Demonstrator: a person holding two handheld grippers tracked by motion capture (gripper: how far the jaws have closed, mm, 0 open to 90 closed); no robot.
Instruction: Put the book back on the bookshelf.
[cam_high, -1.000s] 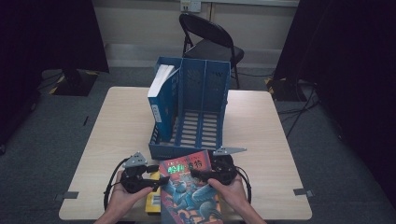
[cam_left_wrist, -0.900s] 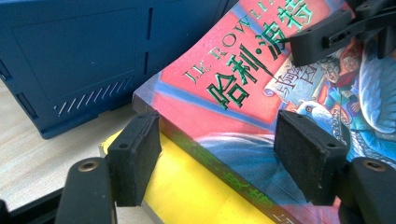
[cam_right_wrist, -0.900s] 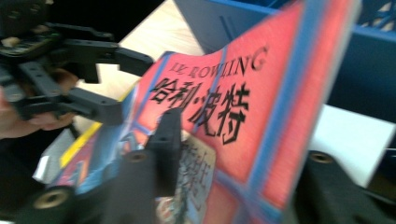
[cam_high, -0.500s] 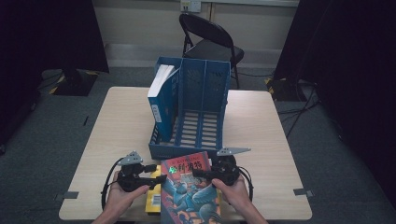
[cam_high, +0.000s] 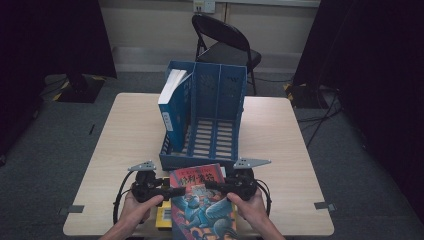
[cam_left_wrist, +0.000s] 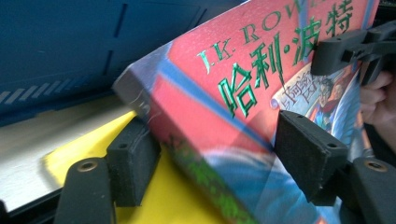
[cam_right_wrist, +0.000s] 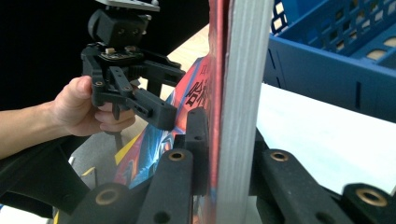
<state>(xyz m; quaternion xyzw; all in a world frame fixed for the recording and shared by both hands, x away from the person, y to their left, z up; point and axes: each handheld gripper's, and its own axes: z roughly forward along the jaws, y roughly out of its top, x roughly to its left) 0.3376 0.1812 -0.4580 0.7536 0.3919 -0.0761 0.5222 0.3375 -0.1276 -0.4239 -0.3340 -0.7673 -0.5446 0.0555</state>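
Since a second ago: right gripper (cam_high: 216, 185) has its jaws just closing onto the red book (cam_high: 202, 205); both hands sit almost where they were, and the book rests a touch lower toward the person.
Red book: at the near table edge, between the two grippers, its cover with green lettering facing up in the high view, its far end raised off the yellow book (cam_high: 164, 219) that lies flat beneath it.
Right jaws: clamped on the red book's page edge, one pad on the cover side and one on the back, as the right gripper view (cam_right_wrist: 219, 135) shows.
Left gripper (cam_high: 172, 191): at the book's spine side.
Left jaws: held wide, straddling the spine corner in the left gripper view (cam_left_wrist: 210, 154); the pad on the cover side touches the cover, while the other pad sits just beside the spine over the yellow book, so no squeeze is plain.
Table (cam_high: 125, 130): light wood.
Blue file rack (cam_high: 210, 125): just beyond the red book, mid-table, slotted floor, upright dividers.
Rack, left compartment: one blue-covered book (cam_high: 172, 107) standing, leaning left, white pages showing.
Rack, other compartments: slotted floor bare.
Folding chair (cam_high: 225, 42): behind the table's far edge.
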